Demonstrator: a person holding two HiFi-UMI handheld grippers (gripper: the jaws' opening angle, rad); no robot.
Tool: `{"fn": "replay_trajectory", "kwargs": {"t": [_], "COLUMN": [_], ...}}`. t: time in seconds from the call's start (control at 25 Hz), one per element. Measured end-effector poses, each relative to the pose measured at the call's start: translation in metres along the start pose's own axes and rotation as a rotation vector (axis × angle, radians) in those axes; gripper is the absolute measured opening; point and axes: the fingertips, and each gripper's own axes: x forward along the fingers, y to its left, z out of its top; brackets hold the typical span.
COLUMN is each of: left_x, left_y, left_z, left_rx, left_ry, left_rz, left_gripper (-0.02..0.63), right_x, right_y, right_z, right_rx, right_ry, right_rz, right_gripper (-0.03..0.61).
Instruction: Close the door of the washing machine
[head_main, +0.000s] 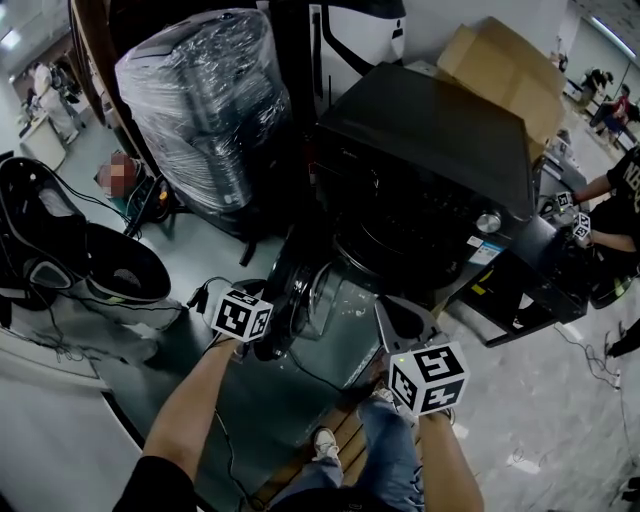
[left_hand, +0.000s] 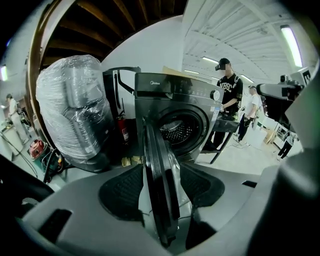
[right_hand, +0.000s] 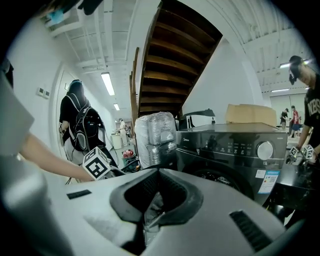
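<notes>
A dark front-loading washing machine (head_main: 430, 170) stands ahead, and its round door (head_main: 295, 290) is swung open toward me. In the left gripper view the door (left_hand: 157, 165) runs edge-on between the jaws, with the drum opening (left_hand: 177, 130) behind it. My left gripper (head_main: 272, 335) (left_hand: 160, 175) is shut on the door's rim. Right of the door hangs my right gripper (head_main: 395, 318) (right_hand: 159, 175), in front of the machine (right_hand: 235, 150). It is shut, and I see nothing firmly held in it.
A plastic-wrapped bundle (head_main: 205, 110) stands left of the machine and a cardboard box (head_main: 505, 70) behind it. A low dark bench (head_main: 530, 280) and a person (head_main: 620, 200) are at the right. Cables lie on the floor at left. A person with a backpack (right_hand: 82, 130) stands nearby.
</notes>
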Motion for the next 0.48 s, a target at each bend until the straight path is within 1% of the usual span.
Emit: {"fn": "replay_trajectory", "kwargs": {"t": [0.12, 0.24, 0.4, 0.48], "left_x": [0.005, 0.011, 0.012, 0.011], "left_y": [0.001, 0.001, 0.004, 0.003], "left_z": [0.0, -0.003, -0.004, -0.004], "left_rx": [-0.017, -0.014, -0.058, -0.059], "left_ry": [0.004, 0.028, 0.005, 0.004], "left_rz": [-0.036, -0.072, -0.103, -0.105], "left_gripper": [0.244, 0.243, 0.216, 0.21], "right_x": [0.004, 0.008, 0.01, 0.01], "right_y": [-0.003, -0.007, -0.011, -0.011], "right_z": [-0.007, -0.013, -0.021, -0.023], "right_rx": [0.007, 0.013, 0.012, 0.014], "right_ry": [0.015, 0.031, 0.05, 0.055], "right_rz": [0.002, 0.005, 0.011, 0.013], "right_gripper": [0.021, 0.02, 0.021, 0.021]}}
